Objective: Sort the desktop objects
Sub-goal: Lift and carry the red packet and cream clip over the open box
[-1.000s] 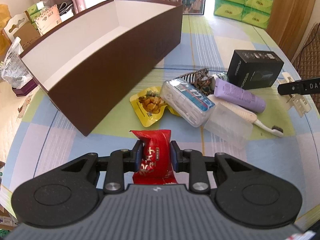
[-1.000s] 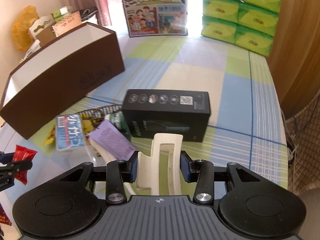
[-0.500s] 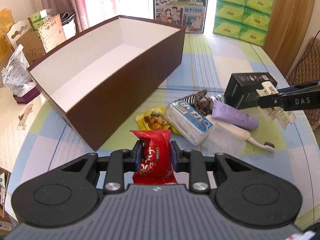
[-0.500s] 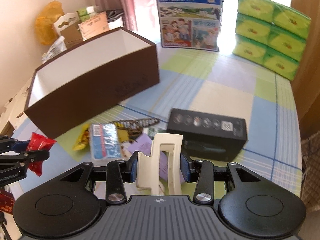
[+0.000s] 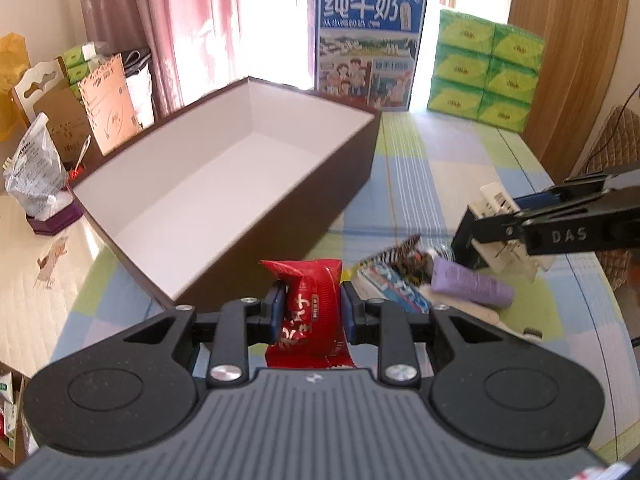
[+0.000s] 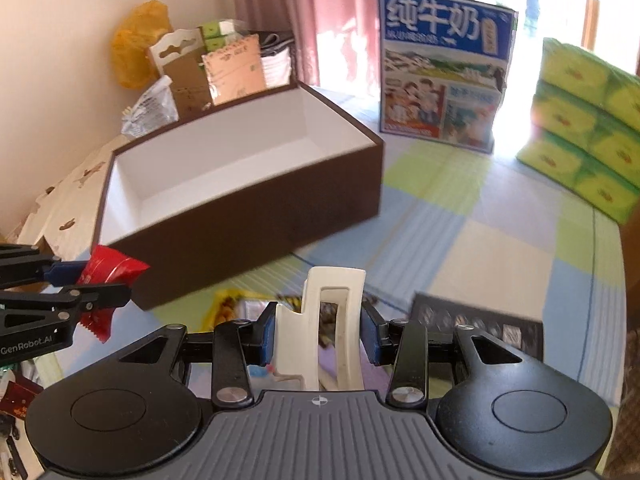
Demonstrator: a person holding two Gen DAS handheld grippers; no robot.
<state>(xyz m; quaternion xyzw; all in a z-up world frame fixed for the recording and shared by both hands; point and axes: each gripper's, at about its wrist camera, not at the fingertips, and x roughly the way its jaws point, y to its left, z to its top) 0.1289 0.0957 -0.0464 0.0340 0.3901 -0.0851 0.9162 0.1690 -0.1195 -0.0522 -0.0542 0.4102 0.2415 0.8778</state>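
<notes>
Left gripper (image 5: 313, 307) pinches a red snack packet (image 5: 310, 312); right gripper (image 6: 320, 334) clamps a white hair claw clip (image 6: 326, 320). Both held above the checked tablecloth (image 6: 460, 216), near the open brown box (image 5: 224, 184). Other items lie beside the box.

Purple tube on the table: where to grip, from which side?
Grip the purple tube mid-body, probably from above, jaws across its narrow width. It lies flat in the pile, one end against the zebra-print item, so its ends are crowded and its top is exposed.
</notes>
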